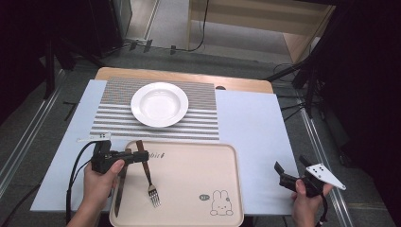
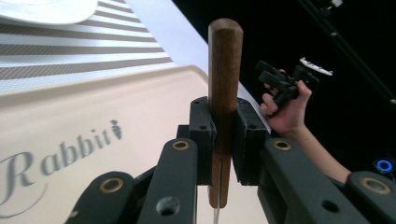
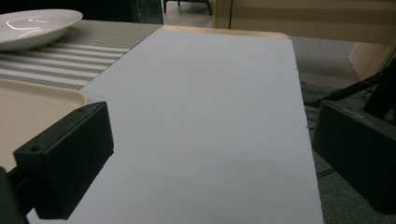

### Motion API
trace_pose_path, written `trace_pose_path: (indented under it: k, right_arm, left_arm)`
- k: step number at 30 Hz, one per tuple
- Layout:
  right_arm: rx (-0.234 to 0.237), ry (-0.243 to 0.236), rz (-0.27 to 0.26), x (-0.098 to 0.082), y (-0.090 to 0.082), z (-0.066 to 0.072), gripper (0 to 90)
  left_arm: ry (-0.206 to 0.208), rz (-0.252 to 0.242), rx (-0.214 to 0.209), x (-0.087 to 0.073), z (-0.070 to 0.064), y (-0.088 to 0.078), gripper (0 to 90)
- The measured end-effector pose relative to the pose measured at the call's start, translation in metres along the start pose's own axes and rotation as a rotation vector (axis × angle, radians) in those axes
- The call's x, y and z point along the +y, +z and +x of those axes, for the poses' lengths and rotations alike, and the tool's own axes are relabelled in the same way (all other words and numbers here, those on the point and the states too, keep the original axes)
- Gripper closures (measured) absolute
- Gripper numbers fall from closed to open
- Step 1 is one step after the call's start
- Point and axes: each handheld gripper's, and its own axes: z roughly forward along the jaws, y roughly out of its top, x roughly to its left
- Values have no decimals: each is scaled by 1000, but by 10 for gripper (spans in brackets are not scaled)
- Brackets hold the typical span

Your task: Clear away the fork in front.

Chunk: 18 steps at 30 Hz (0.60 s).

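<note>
A fork [image 1: 150,182] with a brown wooden handle [image 2: 225,70] lies at the left of a beige tray [image 1: 194,165], tines toward me. My left gripper [image 1: 140,156] is shut on that handle, and the handle's end sticks out past the jaws [image 2: 225,135]. A knife [image 1: 118,189] lies along the tray's left edge, partly under my left hand. My right gripper [image 1: 289,163] hovers open near the table's right front corner. Its jaws stand wide apart with nothing between them [image 3: 210,158].
A white plate [image 1: 159,104] sits on a striped placemat [image 1: 203,120] behind the tray, over a pale blue sheet [image 1: 255,127]. The tray carries a rabbit drawing [image 1: 220,204] and the word Rabbit [image 2: 70,151]. A small white label [image 1: 94,137] lies left of the tray.
</note>
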Motion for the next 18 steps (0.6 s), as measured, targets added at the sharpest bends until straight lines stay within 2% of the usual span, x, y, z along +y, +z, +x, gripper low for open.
trace_pose_path:
  k: [3, 5, 7, 9, 10, 13, 14, 15, 16, 18]
  right_arm:
    - [5, -5, 4, -1, 1, 1, 0]
    - [5, -15, 10, -1, 2, 3, 0]
    - [8, -16, 14, -1, 3, 4, 0]
    - [10, -14, 14, -1, 3, 3, 0]
    - [10, -13, 14, -1, 3, 3, 0]
    - [5, -15, 6, -2, 3, 2, 0]
    - [5, -13, 6, -2, 3, 2, 0]
    - [5, -12, 6, -2, 3, 2, 0]
    - [5, -12, 6, -2, 3, 2, 0]
    - [7, -13, 7, -2, 3, 2, 0]
  left_arm:
    - [16, 15, 54, -1, 3, -1, 778]
    - [12, 17, 60, -2, 5, -2, 769]
    - [33, 37, 118, -2, 6, 0, 748]
    - [49, 59, 157, -2, 7, 2, 726]
    - [60, 72, 179, -3, 7, 4, 714]
    - [135, 129, 293, -6, 4, 10, 639]
    - [151, 143, 320, -7, 4, 11, 613]
    - [151, 143, 320, -7, 4, 11, 592]
    - [170, 155, 341, -7, 3, 13, 592]
    - [202, 181, 387, -8, 0, 18, 533]
